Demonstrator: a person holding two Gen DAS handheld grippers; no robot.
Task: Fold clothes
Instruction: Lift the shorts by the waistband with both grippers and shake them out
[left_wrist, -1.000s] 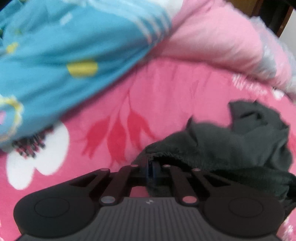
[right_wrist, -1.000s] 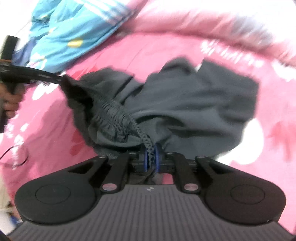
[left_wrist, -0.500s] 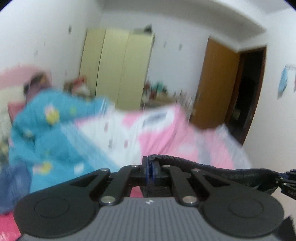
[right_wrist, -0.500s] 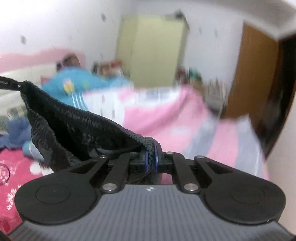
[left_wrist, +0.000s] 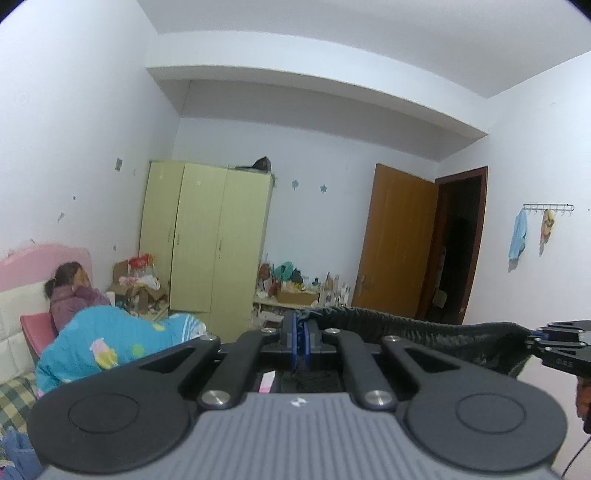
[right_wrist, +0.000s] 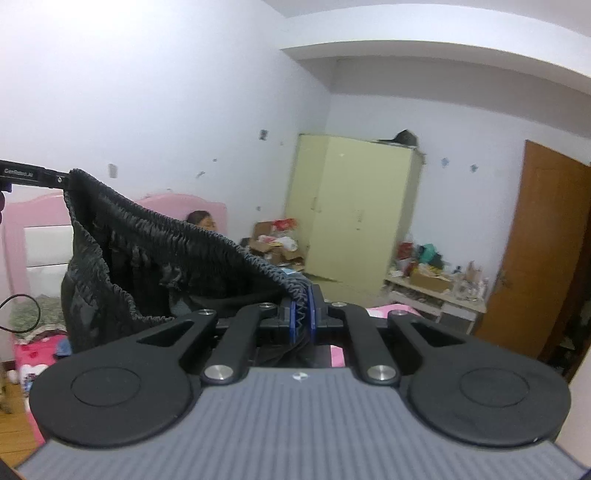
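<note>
The left gripper (left_wrist: 300, 341) has its jaws closed on the elastic waistband of the dark garment (right_wrist: 155, 266). The right gripper (right_wrist: 303, 308) is also clamped on this waistband, at another place. The garment is held up in the air between the two grippers, its waistband stretched from one to the other, and the cloth hangs down under it. In the left wrist view the waistband (left_wrist: 413, 325) runs to the right, where the other gripper pinches its end. Behind are a yellow-green wardrobe (left_wrist: 207, 240), a brown door (left_wrist: 395, 243) and a bed with a blue blanket (left_wrist: 107, 350), where a person (left_wrist: 70, 291) sits against the pink headboard (left_wrist: 33, 262)
</note>
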